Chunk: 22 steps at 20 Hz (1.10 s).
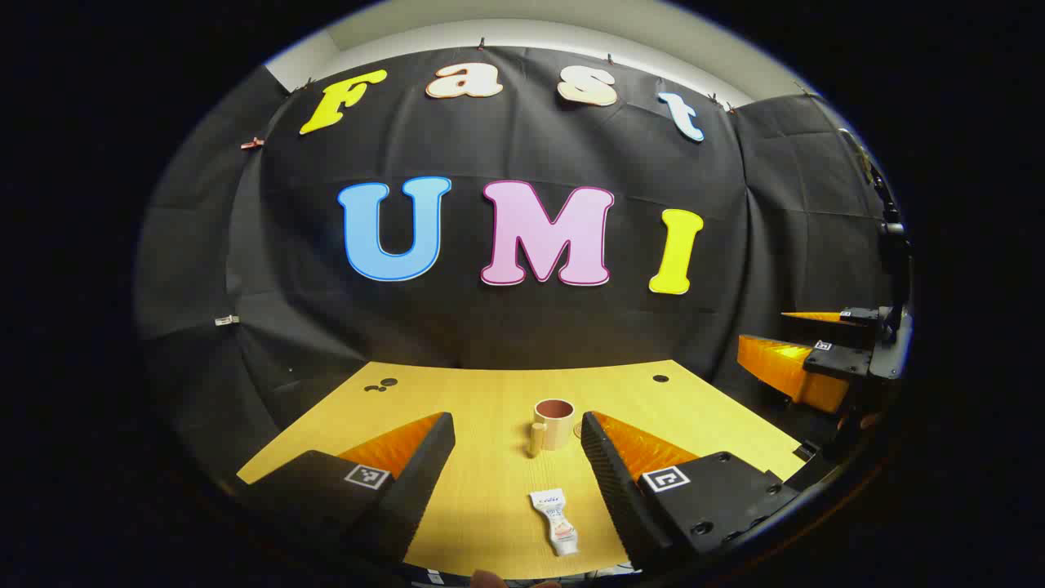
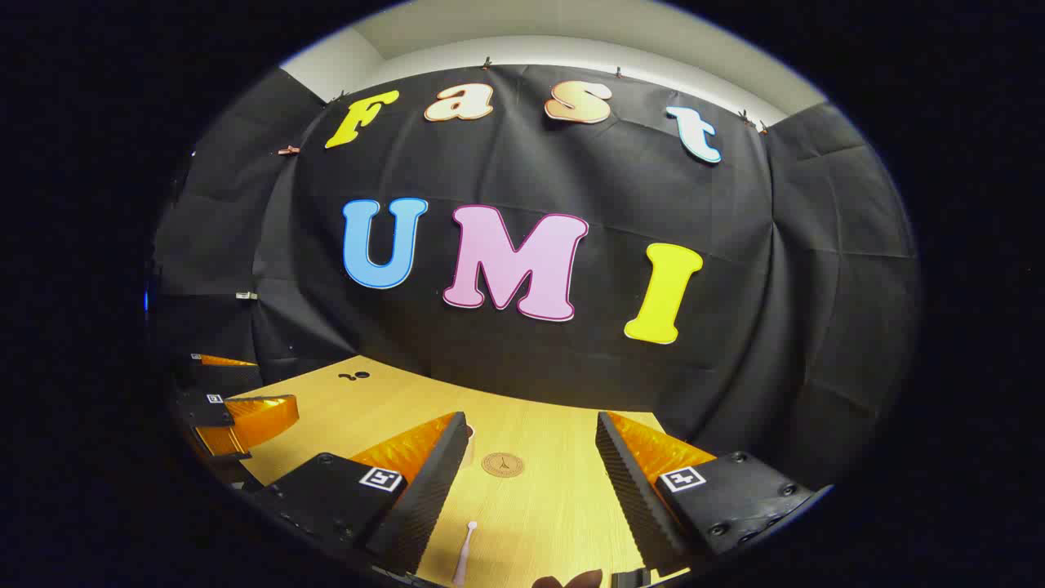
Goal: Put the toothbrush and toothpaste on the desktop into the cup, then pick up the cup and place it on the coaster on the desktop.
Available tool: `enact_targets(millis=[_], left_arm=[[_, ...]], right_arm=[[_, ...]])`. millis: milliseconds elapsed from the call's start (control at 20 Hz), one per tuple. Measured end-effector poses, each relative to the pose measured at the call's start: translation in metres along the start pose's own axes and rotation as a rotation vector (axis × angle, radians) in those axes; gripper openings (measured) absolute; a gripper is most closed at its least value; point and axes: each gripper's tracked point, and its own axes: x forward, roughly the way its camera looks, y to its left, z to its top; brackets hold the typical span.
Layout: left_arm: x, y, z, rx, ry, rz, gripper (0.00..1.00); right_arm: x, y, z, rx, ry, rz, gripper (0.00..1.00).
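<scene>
In the left gripper view a beige cup (image 1: 553,423) with a dark inside stands upright on the wooden desktop (image 1: 490,400), its handle to the left. A white toothpaste tube (image 1: 554,521) lies nearer, between the fingers of my left gripper (image 1: 517,431), which is open and held above the desk. In the right gripper view a round wooden coaster (image 2: 502,465) lies flat ahead. A pale toothbrush (image 2: 464,553) lies at the near edge. My right gripper (image 2: 531,430) is open above them, holding nothing.
The other gripper (image 1: 804,359) shows at the far right of the left gripper view, off the desk's edge. The other gripper (image 2: 237,412) shows at the left of the right gripper view. Small dark holes (image 1: 381,384) mark the desk's far corners. Black cloth walls close the back.
</scene>
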Motion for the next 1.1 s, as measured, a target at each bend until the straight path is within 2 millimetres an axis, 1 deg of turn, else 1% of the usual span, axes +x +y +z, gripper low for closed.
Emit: enact_targets(millis=[50, 200, 250, 350, 650, 850, 900, 950, 1100], left_arm=[[0.006, -0.002, 0.0, 0.009, 0.007, -0.002, 0.96], [0.014, -0.01, -0.005, 0.023, 0.03, -0.012, 0.96], [0.016, -0.013, -0.009, 0.026, 0.04, -0.018, 0.96], [0.02, -0.017, -0.013, 0.034, 0.057, -0.024, 0.96], [0.029, -0.022, -0.025, 0.05, 0.1, -0.028, 0.96], [0.034, -0.025, -0.032, 0.059, 0.126, -0.026, 0.96], [0.036, -0.026, -0.035, 0.059, 0.141, -0.026, 0.96], [0.038, -0.028, -0.044, 0.058, 0.164, -0.031, 0.96], [0.043, -0.032, -0.078, 0.06, 0.275, -0.036, 0.96]], right_arm=[[-0.002, -0.001, 0.0, 0.001, 0.004, -0.001, 0.97], [0.001, -0.001, -0.002, 0.004, 0.017, -0.001, 0.97], [0.007, -0.004, -0.003, 0.002, 0.026, 0.001, 0.97], [0.01, -0.006, -0.006, -0.004, 0.034, 0.005, 0.97], [0.013, -0.007, -0.014, -0.005, 0.062, 0.017, 0.97], [0.012, -0.009, -0.022, -0.003, 0.094, 0.022, 0.97], [0.011, -0.009, -0.024, -0.001, 0.102, 0.02, 0.97], [0.011, -0.009, -0.026, 0.004, 0.11, 0.021, 0.97], [0.009, -0.01, -0.033, 0.01, 0.138, 0.015, 0.97]])
